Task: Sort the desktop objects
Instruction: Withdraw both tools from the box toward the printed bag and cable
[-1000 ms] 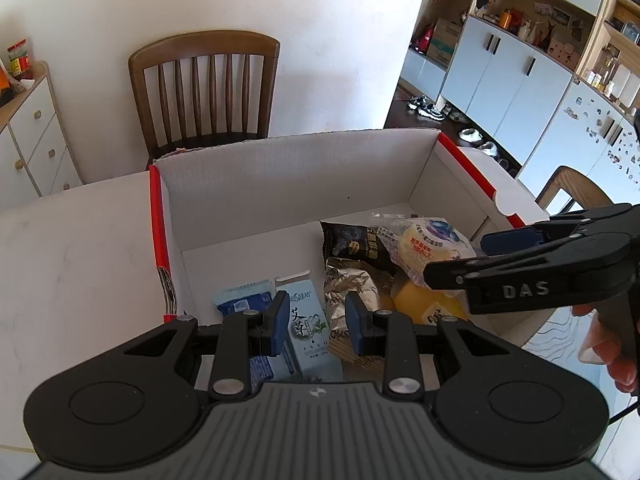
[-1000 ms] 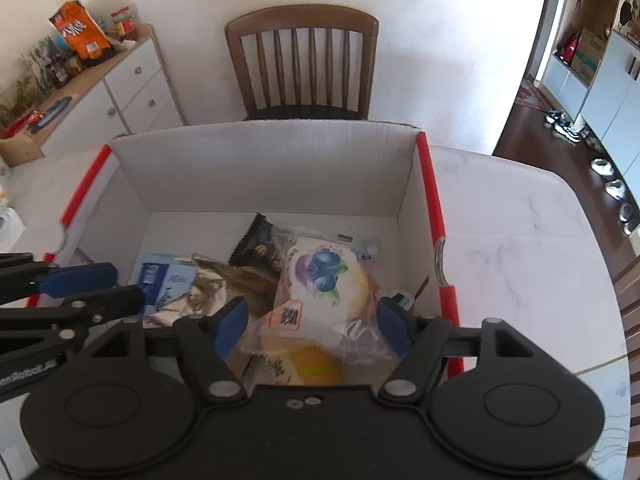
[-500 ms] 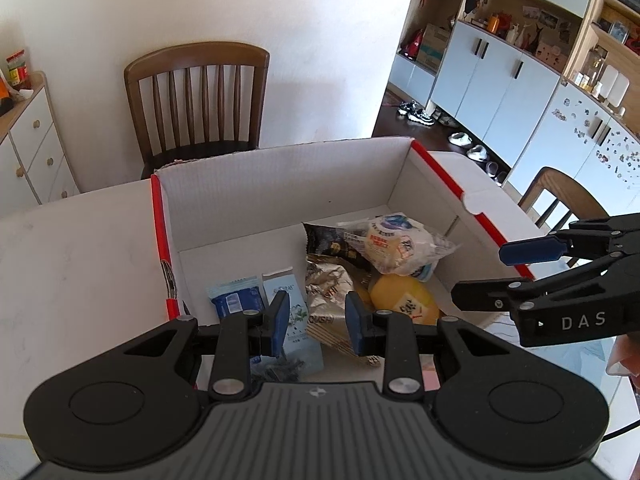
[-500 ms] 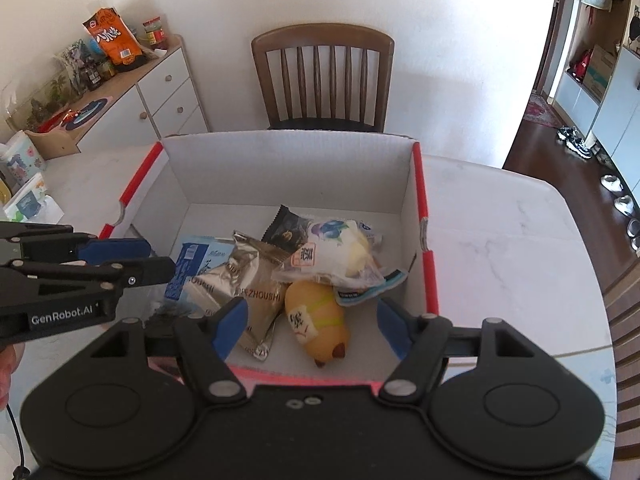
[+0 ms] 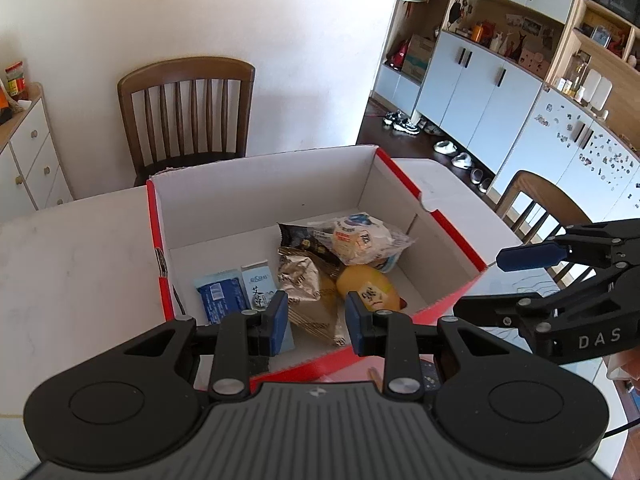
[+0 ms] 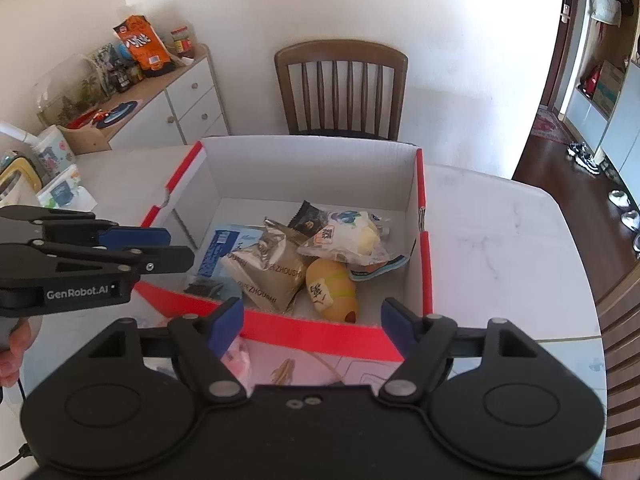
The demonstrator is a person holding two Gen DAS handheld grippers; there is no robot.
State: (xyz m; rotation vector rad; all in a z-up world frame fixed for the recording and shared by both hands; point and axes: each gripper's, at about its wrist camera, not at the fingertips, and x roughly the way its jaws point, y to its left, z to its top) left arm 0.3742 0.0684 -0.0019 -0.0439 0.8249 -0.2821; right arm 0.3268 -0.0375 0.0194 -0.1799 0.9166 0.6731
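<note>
Snacks (image 6: 320, 256) all boxed: keep both hand-held grippers clear above box (image 6: 312, 330), right (image 6: 312, 314) opening empty, left (image 5: 314, 316) narrowly parted, empty.

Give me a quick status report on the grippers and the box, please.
Left gripper narrow, empty. Right gripper opening, empty. Snack packets in red-edged box. Nothing in the way.

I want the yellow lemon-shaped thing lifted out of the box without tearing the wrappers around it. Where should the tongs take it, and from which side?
Probably from above, across the middle of the yellow lemon-shaped thing, pads on its two long flanks. It lies lengthwise with its top bare. The tan snack bag touches one flank and the clear-wrapped bun overlaps its far end, so a sideways approach would snag them.
</note>
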